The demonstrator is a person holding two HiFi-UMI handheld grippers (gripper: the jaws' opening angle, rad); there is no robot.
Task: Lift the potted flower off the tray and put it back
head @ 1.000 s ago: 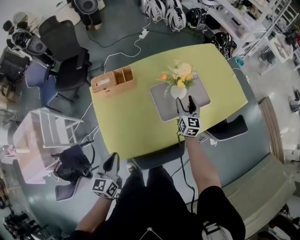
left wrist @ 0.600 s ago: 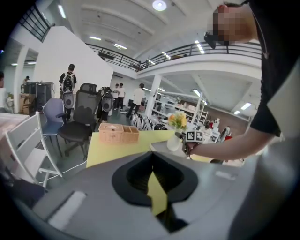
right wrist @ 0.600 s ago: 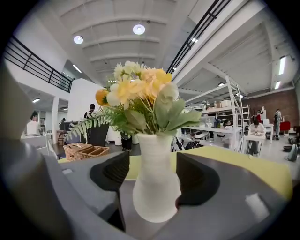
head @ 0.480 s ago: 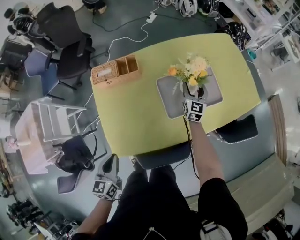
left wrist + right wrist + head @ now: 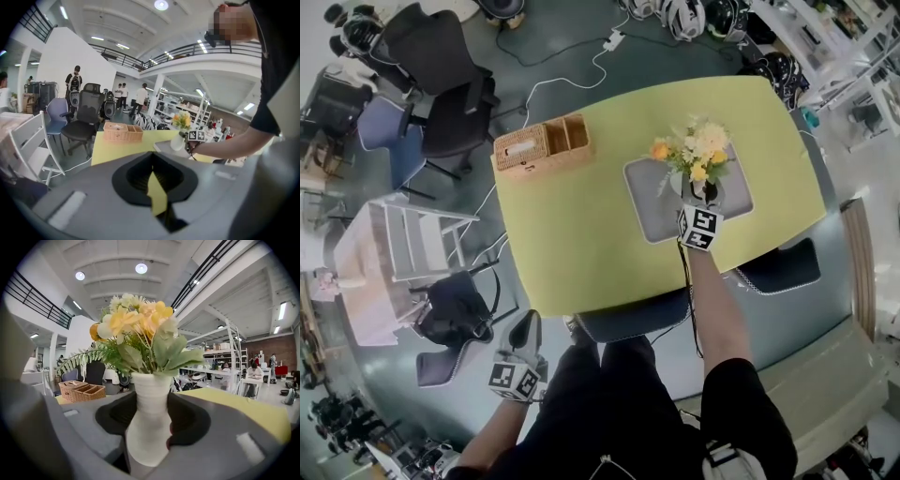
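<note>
The potted flower [image 5: 695, 152], yellow and orange blooms in a white ribbed vase [image 5: 147, 423], stands upright on the grey tray [image 5: 649, 219] on the yellow-green table. My right gripper [image 5: 699, 192] reaches in from the near side with the vase between its jaws. The jaws are closing, and both pads touch the vase's lower body. My left gripper [image 5: 525, 330] hangs low beside my leg, off the table, shut and holding nothing. In the left gripper view the flower [image 5: 181, 121] and my right arm show far ahead.
A wicker basket [image 5: 542, 145] with a tissue box sits at the table's far left corner. A dark chair seat [image 5: 773, 267] is tucked under the near edge right of my arm. Office chairs [image 5: 441, 103] and a white rack [image 5: 403, 253] stand left of the table.
My right gripper has moved forward over the tray's near edge and now has the vase between its jaws. The left gripper has sunk slightly.
</note>
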